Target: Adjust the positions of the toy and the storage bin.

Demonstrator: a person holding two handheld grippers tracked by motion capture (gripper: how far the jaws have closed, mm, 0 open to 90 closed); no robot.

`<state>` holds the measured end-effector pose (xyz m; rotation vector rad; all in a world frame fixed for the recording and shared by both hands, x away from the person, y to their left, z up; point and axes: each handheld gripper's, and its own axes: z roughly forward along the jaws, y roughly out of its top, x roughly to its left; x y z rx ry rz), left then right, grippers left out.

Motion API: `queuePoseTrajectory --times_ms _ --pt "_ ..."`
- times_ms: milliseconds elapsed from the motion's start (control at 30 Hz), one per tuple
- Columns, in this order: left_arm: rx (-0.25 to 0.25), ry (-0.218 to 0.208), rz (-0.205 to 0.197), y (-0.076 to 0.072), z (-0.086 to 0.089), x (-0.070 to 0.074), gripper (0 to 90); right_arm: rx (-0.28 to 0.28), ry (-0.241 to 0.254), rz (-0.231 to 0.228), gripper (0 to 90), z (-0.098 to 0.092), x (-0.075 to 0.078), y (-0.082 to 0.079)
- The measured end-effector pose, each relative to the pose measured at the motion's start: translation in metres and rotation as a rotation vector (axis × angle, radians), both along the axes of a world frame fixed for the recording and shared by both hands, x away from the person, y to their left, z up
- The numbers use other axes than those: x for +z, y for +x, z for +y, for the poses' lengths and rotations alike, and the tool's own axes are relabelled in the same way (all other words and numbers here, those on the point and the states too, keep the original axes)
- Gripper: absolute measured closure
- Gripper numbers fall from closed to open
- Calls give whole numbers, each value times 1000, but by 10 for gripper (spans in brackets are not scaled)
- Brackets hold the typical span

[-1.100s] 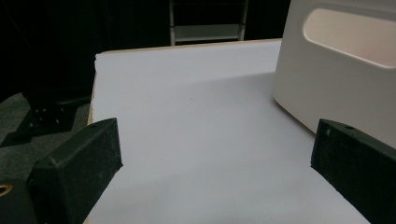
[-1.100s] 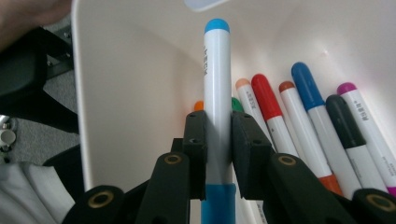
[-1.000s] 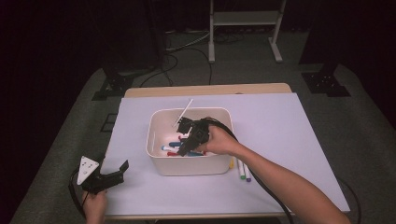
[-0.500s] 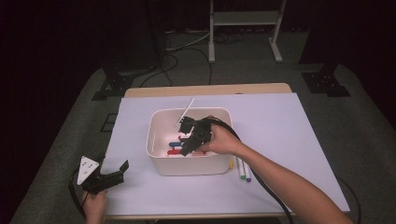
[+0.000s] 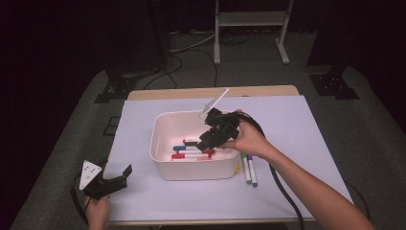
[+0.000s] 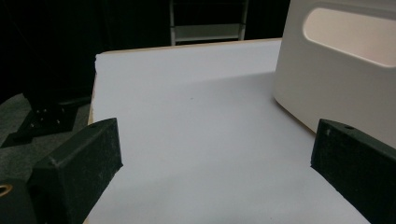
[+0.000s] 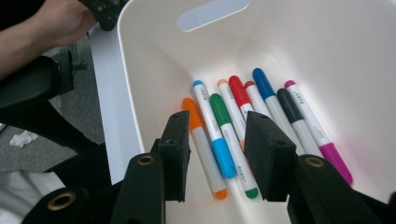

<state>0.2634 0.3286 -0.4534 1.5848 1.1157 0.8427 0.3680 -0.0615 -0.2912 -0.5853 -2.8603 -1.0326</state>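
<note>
A white bin [image 5: 161, 143] stands mid-table with several coloured markers [image 5: 191, 149] lying on its floor. My right gripper [image 5: 207, 139] hovers over the bin's right half, tilted down into it. In the right gripper view its jaws [image 7: 217, 135] have just been opening and hold nothing; an orange marker [image 7: 204, 154], a blue one [image 7: 215, 140] and a green one [image 7: 232, 144] lie below them on the bin's floor [image 7: 280, 60]. My left gripper [image 5: 120, 176] rests at the table's front left, open and empty [image 6: 215, 144], and its view has the bin's wall [image 6: 336, 60] to the right.
A green marker [image 5: 246, 168] and a purple marker [image 5: 252, 170] lie on the white table cover [image 5: 297, 143] just right of the bin. A yellow piece [image 5: 238, 167] sits against the bin's corner. A black cable [image 5: 282, 187] trails along the right forearm.
The right gripper has lifted up from the bin's floor and shifted right, its jaws spreading apart with nothing in them. The left gripper has stayed put.
</note>
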Motion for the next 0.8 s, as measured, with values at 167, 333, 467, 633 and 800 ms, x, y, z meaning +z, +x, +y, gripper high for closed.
queuePoseTrajectory --times_ms 167,333,467,633,800 --pt "0 1 0 0 0 0 5 -31 36 -21 558 -22 12 -3" --pt "0 5 2 0 0 0 5 -72 57 -33 530 -44 18 -7" --pt "0 3 2 0 0 0 5 -110 84 -40 497 -62 21 -9" --pt "1 3 2 0 -1 0 5 -152 105 -48 477 -84 20 -12" --pt "2 6 1 0 -1 0 5 -195 128 -43 467 -105 14 -13"
